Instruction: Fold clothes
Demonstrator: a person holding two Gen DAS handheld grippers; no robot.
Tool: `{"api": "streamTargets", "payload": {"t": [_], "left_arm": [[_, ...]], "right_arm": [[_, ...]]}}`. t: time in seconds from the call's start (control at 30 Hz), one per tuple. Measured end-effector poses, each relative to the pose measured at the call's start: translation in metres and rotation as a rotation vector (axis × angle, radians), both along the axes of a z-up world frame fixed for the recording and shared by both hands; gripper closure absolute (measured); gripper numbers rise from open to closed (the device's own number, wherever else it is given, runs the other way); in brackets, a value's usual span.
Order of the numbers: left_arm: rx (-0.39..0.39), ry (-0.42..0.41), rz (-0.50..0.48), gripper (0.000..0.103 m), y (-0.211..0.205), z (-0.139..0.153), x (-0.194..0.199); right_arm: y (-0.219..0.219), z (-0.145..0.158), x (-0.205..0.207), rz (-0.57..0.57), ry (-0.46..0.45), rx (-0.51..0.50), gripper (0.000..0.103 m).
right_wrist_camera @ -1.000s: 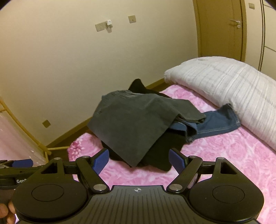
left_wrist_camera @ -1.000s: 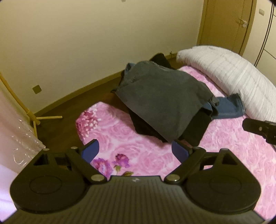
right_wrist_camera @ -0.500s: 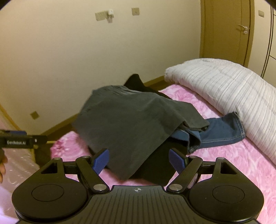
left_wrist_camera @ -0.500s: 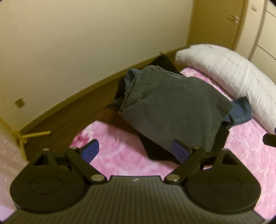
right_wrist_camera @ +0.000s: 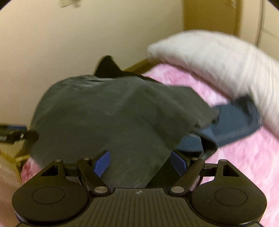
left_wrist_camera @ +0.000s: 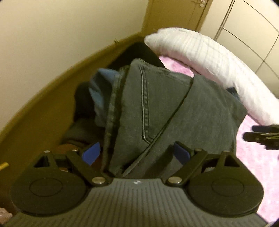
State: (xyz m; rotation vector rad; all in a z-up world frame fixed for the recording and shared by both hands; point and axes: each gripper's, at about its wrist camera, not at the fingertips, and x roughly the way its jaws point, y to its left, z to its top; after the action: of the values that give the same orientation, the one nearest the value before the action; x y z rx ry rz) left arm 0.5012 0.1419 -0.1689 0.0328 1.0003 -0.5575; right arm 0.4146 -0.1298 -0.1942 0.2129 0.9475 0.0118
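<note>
Dark grey jeans (left_wrist_camera: 157, 104) lie on top of a pile of clothes at the corner of the bed, over blue jeans (left_wrist_camera: 100, 90) and a black garment (left_wrist_camera: 137, 52). My left gripper (left_wrist_camera: 136, 153) is open, its blue pads on either side of the grey jeans' near edge. In the right wrist view the same grey jeans (right_wrist_camera: 108, 113) fill the middle, with a blue jeans leg (right_wrist_camera: 233, 124) sticking out to the right. My right gripper (right_wrist_camera: 140, 163) is open too, straddling the grey cloth's near edge. Each gripper shows at the edge of the other's view.
A white quilted duvet (left_wrist_camera: 209, 55) lies rolled along the far right of the pink floral bedspread (left_wrist_camera: 252, 157). A cream wall and wooden floor (left_wrist_camera: 43, 104) border the bed on the left. A door (left_wrist_camera: 174, 14) stands in the far corner.
Both grippers have moved forward onto the pile; the grey jeans now reach between the open fingers of each. The views are blurred by motion.
</note>
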Motion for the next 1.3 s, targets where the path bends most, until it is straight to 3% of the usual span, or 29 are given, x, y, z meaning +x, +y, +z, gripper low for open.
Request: {"api": "streamTargets", "payload": {"t": [0.07, 0.17, 0.27, 0.3, 0.33, 0.37, 0.4, 0.57, 0.73, 0.93, 1.1, 1.3], "left_arm": [[-0.031, 0.038, -0.007, 0.024, 0.000, -0.007, 0.006], [-0.054, 0.075, -0.006, 0.040, -0.003, -0.011, 0.010], [-0.037, 0.053, -0.027, 0.061, -0.010, -0.002, 0.004], [-0.030, 0.042, -0.035, 0.070, -0.012, 0.002, 0.001], [-0.022, 0.031, -0.043, 0.076, -0.015, 0.006, -0.002], [-0.015, 0.021, -0.051, 0.079, -0.017, 0.010, -0.004], [-0.008, 0.010, -0.060, 0.083, -0.020, 0.014, -0.007], [0.030, -0.044, -0.101, 0.090, -0.032, 0.033, -0.020], [-0.037, -0.106, -0.185, 0.091, -0.040, 0.073, -0.050], [-0.103, -0.161, -0.346, 0.093, -0.073, 0.117, -0.109], [-0.106, -0.186, -0.493, 0.095, -0.122, 0.136, -0.180], [-0.073, -0.174, -0.645, 0.096, -0.194, 0.145, -0.299]], "right_arm": [[-0.007, -0.015, 0.007, -0.037, 0.026, 0.042, 0.023], [-0.015, -0.038, 0.017, -0.072, 0.062, 0.117, 0.023], [-0.022, -0.047, 0.021, -0.123, 0.073, 0.184, 0.028], [-0.022, -0.045, 0.021, -0.130, 0.073, 0.186, 0.048], [-0.022, -0.043, 0.021, -0.137, 0.073, 0.188, 0.060], [-0.022, -0.041, 0.021, -0.144, 0.073, 0.190, 0.091], [-0.019, -0.036, 0.020, -0.135, 0.067, 0.186, 0.098], [-0.008, 0.000, 0.014, -0.081, 0.015, 0.184, 0.101], [-0.030, 0.047, -0.020, -0.112, -0.067, 0.204, 0.101], [-0.067, 0.089, -0.104, -0.120, -0.085, 0.155, 0.102], [-0.107, 0.103, -0.196, -0.222, -0.083, 0.137, 0.102], [-0.166, 0.103, -0.324, -0.373, -0.078, 0.146, 0.102]]}}
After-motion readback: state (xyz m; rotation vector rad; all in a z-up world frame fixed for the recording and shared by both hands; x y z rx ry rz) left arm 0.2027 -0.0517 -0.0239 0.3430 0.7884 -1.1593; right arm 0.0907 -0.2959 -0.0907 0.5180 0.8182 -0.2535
